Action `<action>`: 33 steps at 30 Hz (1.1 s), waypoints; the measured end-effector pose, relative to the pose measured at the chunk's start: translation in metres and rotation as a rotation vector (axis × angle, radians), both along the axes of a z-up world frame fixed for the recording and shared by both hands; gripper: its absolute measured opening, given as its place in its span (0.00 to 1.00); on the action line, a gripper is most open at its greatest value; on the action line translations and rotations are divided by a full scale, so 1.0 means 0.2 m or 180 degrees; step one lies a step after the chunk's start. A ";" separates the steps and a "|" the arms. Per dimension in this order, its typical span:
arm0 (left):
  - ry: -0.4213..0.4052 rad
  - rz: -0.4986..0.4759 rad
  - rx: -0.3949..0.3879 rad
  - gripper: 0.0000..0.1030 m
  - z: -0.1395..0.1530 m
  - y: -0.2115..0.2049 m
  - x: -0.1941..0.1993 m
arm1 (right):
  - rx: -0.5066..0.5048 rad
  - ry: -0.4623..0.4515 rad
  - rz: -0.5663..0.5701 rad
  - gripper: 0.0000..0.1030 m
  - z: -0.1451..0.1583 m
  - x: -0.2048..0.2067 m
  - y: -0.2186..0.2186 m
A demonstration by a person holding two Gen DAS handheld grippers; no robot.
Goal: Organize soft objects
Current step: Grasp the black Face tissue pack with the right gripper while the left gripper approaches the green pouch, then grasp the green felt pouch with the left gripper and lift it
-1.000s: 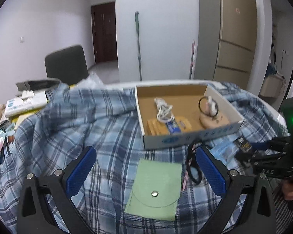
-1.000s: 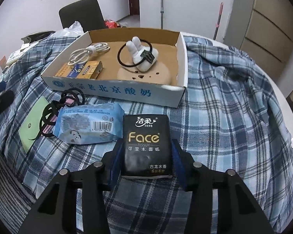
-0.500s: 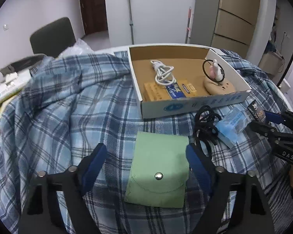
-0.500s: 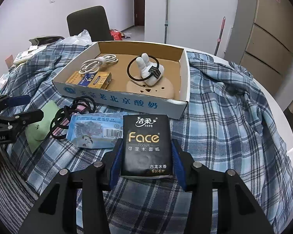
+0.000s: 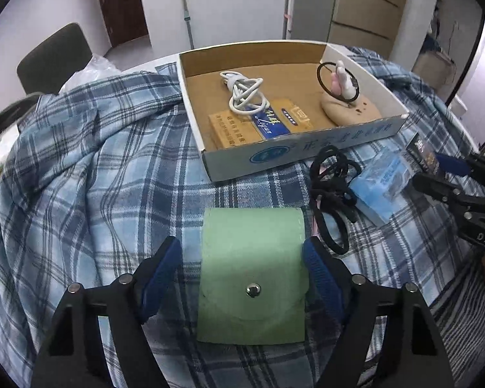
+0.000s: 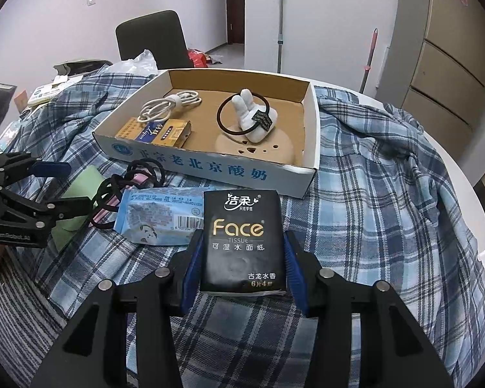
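Note:
A green snap pouch (image 5: 253,271) lies flat on the plaid cloth. My left gripper (image 5: 242,270) is open, its blue pads on either side of the pouch, with a gap on the left side. My right gripper (image 6: 242,258) is shut on a black Face tissue pack (image 6: 242,241) just above the cloth. A blue tissue packet (image 6: 158,215) and black hair ties (image 6: 129,181) lie between the two. The cardboard box (image 6: 190,161) behind holds a white cable (image 6: 168,105), a yellow-blue pack (image 6: 160,132) and a white plush hair tie (image 6: 252,116).
A blue plaid shirt (image 5: 80,161) covers the round table. A dark chair (image 6: 152,38) stands behind the table. Papers and small packs (image 6: 48,90) lie at the table's far left. A mop pole (image 6: 279,16) leans on the wall.
My left gripper has moved forward and down over the green pouch, so its pads now flank it. My right gripper keeps the black tissue pack and has pulled back slightly.

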State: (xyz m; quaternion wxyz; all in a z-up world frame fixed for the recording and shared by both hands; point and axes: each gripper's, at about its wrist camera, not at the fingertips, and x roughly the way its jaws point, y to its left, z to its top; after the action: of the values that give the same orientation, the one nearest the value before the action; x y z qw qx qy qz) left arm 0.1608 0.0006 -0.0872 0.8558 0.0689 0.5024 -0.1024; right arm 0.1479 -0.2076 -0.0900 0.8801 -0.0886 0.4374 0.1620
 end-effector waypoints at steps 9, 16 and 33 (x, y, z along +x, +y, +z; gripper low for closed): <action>0.0062 -0.0107 0.0132 0.78 -0.02 -0.06 0.06 | 0.0017 -0.0003 0.0009 0.45 0.00 -0.01 0.00; 0.0090 -0.0135 0.0130 0.78 -0.05 -0.09 0.08 | 0.0020 -0.0002 0.0010 0.45 0.00 -0.01 0.00; -0.1112 -0.0083 -0.0386 0.69 0.23 0.04 -0.15 | 0.0152 -0.0428 -0.0022 0.45 0.09 -0.09 -0.02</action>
State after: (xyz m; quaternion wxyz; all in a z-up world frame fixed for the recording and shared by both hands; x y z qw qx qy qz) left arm 0.1301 0.0081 -0.0419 0.9312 0.0404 0.3381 -0.1301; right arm 0.1308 -0.2114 -0.0713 0.9099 -0.0768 0.3737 0.1630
